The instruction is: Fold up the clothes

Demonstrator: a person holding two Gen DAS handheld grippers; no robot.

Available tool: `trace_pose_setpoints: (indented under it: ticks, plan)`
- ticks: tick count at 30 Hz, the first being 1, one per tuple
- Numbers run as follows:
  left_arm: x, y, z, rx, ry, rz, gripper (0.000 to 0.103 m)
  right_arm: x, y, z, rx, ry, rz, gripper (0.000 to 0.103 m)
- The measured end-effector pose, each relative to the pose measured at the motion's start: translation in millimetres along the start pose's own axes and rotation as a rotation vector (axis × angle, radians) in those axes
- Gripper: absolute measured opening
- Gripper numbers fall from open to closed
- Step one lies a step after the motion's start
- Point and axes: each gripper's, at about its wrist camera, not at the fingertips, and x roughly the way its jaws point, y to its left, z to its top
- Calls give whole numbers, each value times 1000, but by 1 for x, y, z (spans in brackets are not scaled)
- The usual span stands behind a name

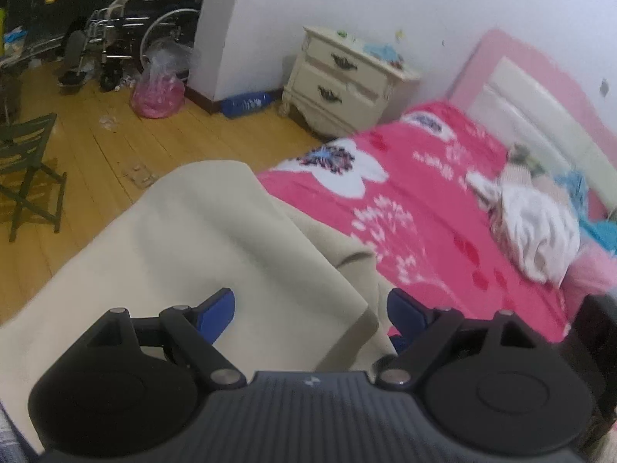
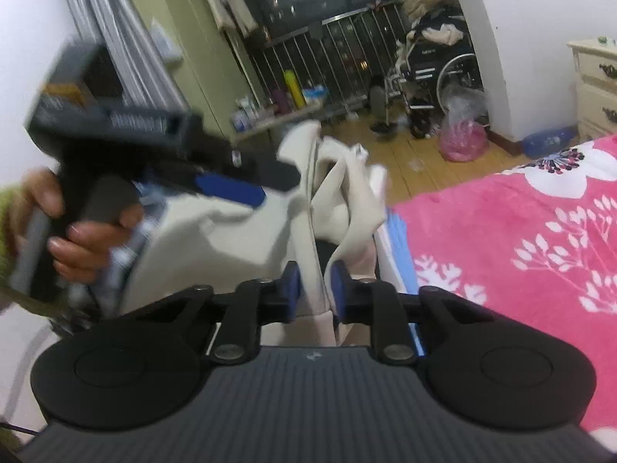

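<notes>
The right hand-held gripper (image 2: 315, 293) is pinching a narrow fold of the cream garment (image 2: 216, 243), its blue pads (image 2: 292, 289) pressing the cloth from both sides. In the left wrist view, the left hand-held gripper (image 1: 310, 310) is hovering with its jaws standing wide apart over the same garment (image 1: 185, 247), cloth lying between the blue fingers (image 1: 216, 312) but not pressed by them. The garment is draping off the near corner of the bed (image 1: 424, 208), bunching upward in the right wrist view where the person's left hand (image 2: 77, 227) is gripping the handle of the left tool. The bed is wearing a pink floral cover (image 2: 520, 231). Farther along it, a crumpled pile of pale clothes (image 1: 536, 227) is lying near the pink and cream headboard (image 1: 540, 108). Beside the bed, a cream nightstand (image 1: 343, 81) is standing against the white wall, with a blue packet (image 1: 246, 103) on the wooden floor (image 1: 115, 146) next to it. A green folding chair (image 1: 27, 169) is sitting at the left. Beyond, a pink plastic bag (image 1: 156, 96) and a wheelchair (image 1: 150, 27) heaped with clothing are occupying the far corner, in front of a dark railed window (image 2: 320, 11).
</notes>
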Motion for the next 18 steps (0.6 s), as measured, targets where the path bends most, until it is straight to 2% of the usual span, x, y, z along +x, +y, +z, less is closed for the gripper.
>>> trace_pose_setpoints:
  ticks: [3,5,6,7,8,10,12,14,18]
  plan:
    - [-1,-8,2,33,30,31,87,-13,10,-8,-44,-36,-33,11]
    - [1,-8,4,28,41,27,87,-21,12,-14,-65,-82,-49,14]
    - [3,-7,4,16,46,23,88,-22,9,-16,-57,-108,-45,18]
    - [4,-6,5,4,50,19,88,-21,9,-18,-50,-117,-26,30]
    - [4,-6,5,4,51,18,90,-18,9,-19,-51,-109,-4,34]
    - [5,-5,4,4,49,16,91,-9,9,-23,-58,-86,12,34]
    - [4,-4,4,-8,43,14,91,3,7,-26,-44,-45,-10,24]
    - [2,-1,4,-32,40,9,91,-4,6,-24,-10,-64,7,11]
    - [1,7,4,-98,59,-28,92,-20,12,-20,33,-96,85,7]
